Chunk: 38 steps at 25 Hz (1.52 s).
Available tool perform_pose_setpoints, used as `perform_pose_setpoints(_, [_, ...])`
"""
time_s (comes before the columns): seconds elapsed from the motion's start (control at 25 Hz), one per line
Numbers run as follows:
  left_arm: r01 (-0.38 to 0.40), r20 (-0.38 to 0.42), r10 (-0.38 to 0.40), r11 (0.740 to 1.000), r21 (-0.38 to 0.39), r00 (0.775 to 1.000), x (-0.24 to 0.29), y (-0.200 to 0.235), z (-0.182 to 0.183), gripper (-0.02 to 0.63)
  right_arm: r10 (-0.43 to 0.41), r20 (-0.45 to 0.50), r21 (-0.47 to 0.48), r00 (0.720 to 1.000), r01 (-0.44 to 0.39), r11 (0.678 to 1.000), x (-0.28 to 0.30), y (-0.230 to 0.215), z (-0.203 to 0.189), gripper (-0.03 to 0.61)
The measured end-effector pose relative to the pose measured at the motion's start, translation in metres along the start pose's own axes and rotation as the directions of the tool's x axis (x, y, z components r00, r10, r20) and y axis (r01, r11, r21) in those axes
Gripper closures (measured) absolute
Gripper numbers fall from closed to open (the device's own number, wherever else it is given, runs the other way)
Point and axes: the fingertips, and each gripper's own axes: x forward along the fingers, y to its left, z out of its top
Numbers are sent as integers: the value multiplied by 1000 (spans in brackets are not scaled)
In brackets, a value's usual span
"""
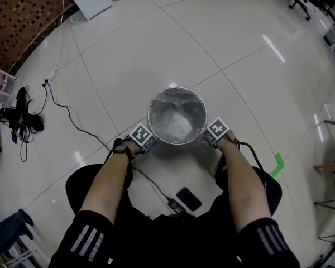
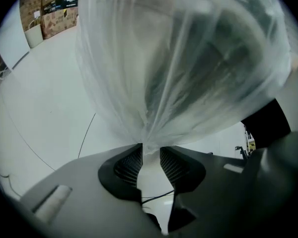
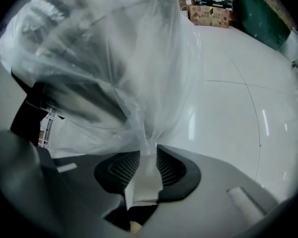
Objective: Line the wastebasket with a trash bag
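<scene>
Your wastebasket (image 1: 177,116) stands on the floor (image 1: 240,43), well away from its edges, with the trash bag (image 1: 176,123) hanging inside it. Your left tongs (image 2: 150,157) and right tongs (image 3: 147,162) sit at opposite sides of the rim. Each has its jaws apart with bag film loose between them, probably so the mouth spreads evenly over the lip.

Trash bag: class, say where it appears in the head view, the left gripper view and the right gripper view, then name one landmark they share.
Head view: trash bag at centre, lining the wastebasket.
Left gripper view: trash bag fills top and right, tapering down into the open left gripper.
Right gripper view: trash bag fills top and left, tapering down into the open right gripper.
Shared landmark: the glossy white floor.
</scene>
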Motion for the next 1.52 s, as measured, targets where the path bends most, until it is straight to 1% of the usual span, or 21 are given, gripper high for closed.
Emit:
perform_pose_setpoints(0.08, [-22, -18, 22, 1000, 22, 1000, -6, 0, -2, 501, -8, -1, -35, 1000, 8, 999, -7, 1, 0, 454])
perform_pose_setpoints(0.16, [-69, -38, 73, 994, 79, 997, -16, 2, -3, 478, -28, -15, -99, 999, 26, 995, -16, 5, 1, 442])
perform_pose_setpoints(0.24, [-88, -54, 94, 989, 115, 994, -24, 4, -7, 461, -46, -28, -134, 999, 42, 990, -28, 10, 0, 415])
perform_pose_setpoints(0.36, [-84, -61, 92, 990, 114, 994, -39, 5, -10, 450, -96, -22, -129, 995, 92, 987, -55, 7, 0, 408])
perform_pose_setpoints(0.48, [-139, -50, 147, 981, 133, 988, -68, 9, -9, 447, -137, 8, -140, 991, 137, 981, -84, 4, 1, 408])
perform_pose_setpoints(0.56, [-168, -13, 172, 977, 133, 985, -86, 10, -3, 448, -165, 51, -164, 985, 171, 972, -102, 4, 7, 408])
perform_pose_setpoints(0.64, [-204, 54, 199, 969, 137, 979, -105, 11, 11, 448, -206, 92, -189, 974, 220, 957, -121, 3, 13, 411])
perform_pose_setpoints(0.72, [-252, 130, 234, 956, 151, 963, -130, 8, 31, 450, -237, 140, -205, 961, 262, 943, -142, 4, 24, 429])
perform_pose_setpoints(0.76, [-281, 175, 253, 946, 159, 951, -145, 6, 43, 469, -258, 168, -208, 952, 290, 934, -154, 3, 31, 447])
perform_pose_setpoints(0.84, [-338, 282, 284, 926, 165, 916, -177, 1, 70, 542, -274, 243, -206, 931, 325, 923, -179, 7, 51, 467])
perform_pose_setpoints(0.96, [-393, 432, 290, 904, 170, 854, -227, -14, 104, 606, -252, 378, -224, 891, 352, 909, -217, 29, 87, 469])
perform_pose_setpoints(1.0, [-411, 476, 287, 894, 179, 831, -244, -21, 112, 618, -239, 413, -235, 879, 357, 904, -228, 38, 96, 471])
perform_pose_setpoints(1.08, [-450, 554, 280, 872, 195, 784, -275, -32, 126, 620, -219, 466, -256, 857, 368, 894, -249, 55, 110, 472])
perform_pose_setpoints(1.16, [-466, 603, 270, 863, 193, 750, -300, -44, 136, 620, -208, 511, -272, 834, 387, 881, -268, 68, 121, 476])
perform_pose_setpoints(1.2, [-462, 621, 262, 868, 183, 739, -311, -50, 140, 620, -201, 533, -280, 822, 396, 875, -277, 75, 125, 477])
perform_pose_setpoints(1.28, [-438, 657, 237, 885, 158, 716, -328, -62, 147, 620, -181, 581, -283, 794, 406, 869, -292, 88, 133, 487])
perform_pose_setpoints(1.36, [-416, 685, 204, 896, 158, 699, -339, -76, 153, 620, -148, 643, -270, 751, 403, 874, -306, 103, 142, 525])
perform_pose_setpoints(1.4, [-413, 691, 190, 894, 171, 698, -341, -83, 154, 620, -121, 683, -262, 720, 397, 880, -314, 111, 148, 542])
perform_pose_setpoints(1.44, [-418, 692, 181, 888, 190, 699, -342, -89, 154, 620, -88, 726, -256, 682, 387, 886, -324, 121, 153, 571])
perform_pose_setpoints(1.48, [-427, 691, 176, 880, 209, 701, -342, -95, 155, 620, -52, 765, -255, 642, 376, 891, -334, 130, 158, 572])
perform_pose_setpoints(1.52, [-433, 695, 169, 873, 223, 699, -342, -101, 155, 620, -21, 792, -258, 610, 366, 894, -342, 138, 161, 572])
